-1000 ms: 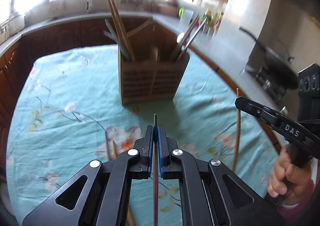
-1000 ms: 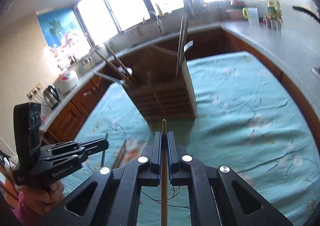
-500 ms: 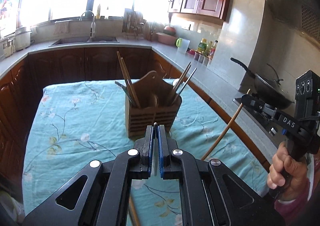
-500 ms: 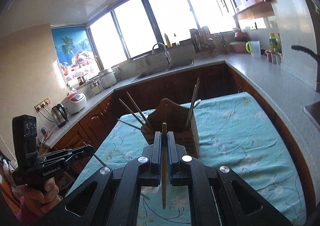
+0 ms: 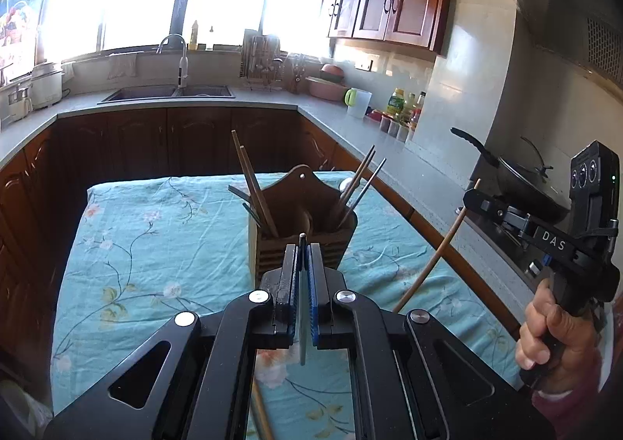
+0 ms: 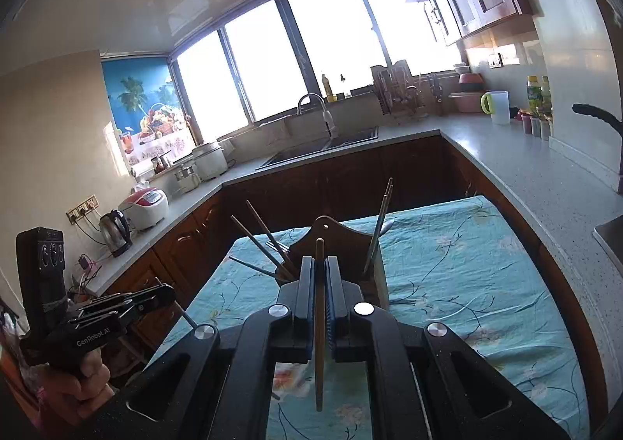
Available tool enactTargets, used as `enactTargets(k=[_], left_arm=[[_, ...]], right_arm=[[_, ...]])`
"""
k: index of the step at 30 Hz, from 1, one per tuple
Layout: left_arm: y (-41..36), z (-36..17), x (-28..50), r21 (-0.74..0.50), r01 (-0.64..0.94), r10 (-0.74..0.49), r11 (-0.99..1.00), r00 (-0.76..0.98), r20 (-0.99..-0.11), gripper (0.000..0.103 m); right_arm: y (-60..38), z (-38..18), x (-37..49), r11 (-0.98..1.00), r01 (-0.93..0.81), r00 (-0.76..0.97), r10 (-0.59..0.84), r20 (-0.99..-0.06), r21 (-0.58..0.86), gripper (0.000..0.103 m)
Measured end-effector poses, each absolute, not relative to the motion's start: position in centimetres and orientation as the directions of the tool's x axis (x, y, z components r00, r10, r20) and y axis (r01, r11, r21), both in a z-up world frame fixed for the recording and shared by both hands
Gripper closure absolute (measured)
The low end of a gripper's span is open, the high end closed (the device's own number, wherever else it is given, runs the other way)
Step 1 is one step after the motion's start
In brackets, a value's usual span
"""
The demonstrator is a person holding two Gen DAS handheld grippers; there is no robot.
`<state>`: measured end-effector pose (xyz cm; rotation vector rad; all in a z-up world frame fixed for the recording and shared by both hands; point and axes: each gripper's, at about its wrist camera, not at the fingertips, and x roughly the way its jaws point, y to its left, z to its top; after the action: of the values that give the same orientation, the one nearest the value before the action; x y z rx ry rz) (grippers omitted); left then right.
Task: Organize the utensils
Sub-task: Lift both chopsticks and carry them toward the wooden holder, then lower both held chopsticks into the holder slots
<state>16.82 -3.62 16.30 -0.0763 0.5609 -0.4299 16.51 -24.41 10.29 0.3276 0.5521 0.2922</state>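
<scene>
A wooden utensil holder (image 5: pixel 303 241) stands mid-table with several chopsticks leaning in it; it also shows in the right wrist view (image 6: pixel 338 241). My left gripper (image 5: pixel 302 268) is shut on a thin dark metal chopstick (image 5: pixel 302 315), held above the table in front of the holder. My right gripper (image 6: pixel 320 284) is shut on a wooden chopstick (image 6: pixel 319 327), also raised; that stick shows slanting in the left wrist view (image 5: pixel 432 261). The right gripper (image 5: pixel 471 200) appears at the right of the left wrist view, the left gripper (image 6: pixel 167 290) at the left of the right wrist view.
The table wears a teal floral cloth (image 5: pixel 155 237). Another wooden chopstick (image 5: pixel 261 416) lies on it under my left gripper. Dark cabinets and a grey counter (image 5: pixel 393 152) ring the table; a wok (image 5: pixel 521 183) sits at the right.
Both grippers have lifted up and back from the table with their chopsticks; the holder now looks farther away and lower in both views.
</scene>
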Motion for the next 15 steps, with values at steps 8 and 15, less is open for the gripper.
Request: enactTargets(k=[8, 15], left_arm=[[-3.6, 17.3, 17.7, -0.190, 0.373, -0.418, 0.908, 0.777, -0.471, 0.099], [-3.5, 18.3, 18.5, -0.194, 0.367, -0.415, 0.910, 0.796, -0.440, 0.099]], right_arm=[[-24.7, 10.7, 17.4, 0.909, -0.177, 0.823, 0.347, -0.449, 0.378, 0.098], [-24.9, 11.1, 18.2, 0.910, -0.173, 0.834, 0.339, -0.435, 0.377, 0.098]])
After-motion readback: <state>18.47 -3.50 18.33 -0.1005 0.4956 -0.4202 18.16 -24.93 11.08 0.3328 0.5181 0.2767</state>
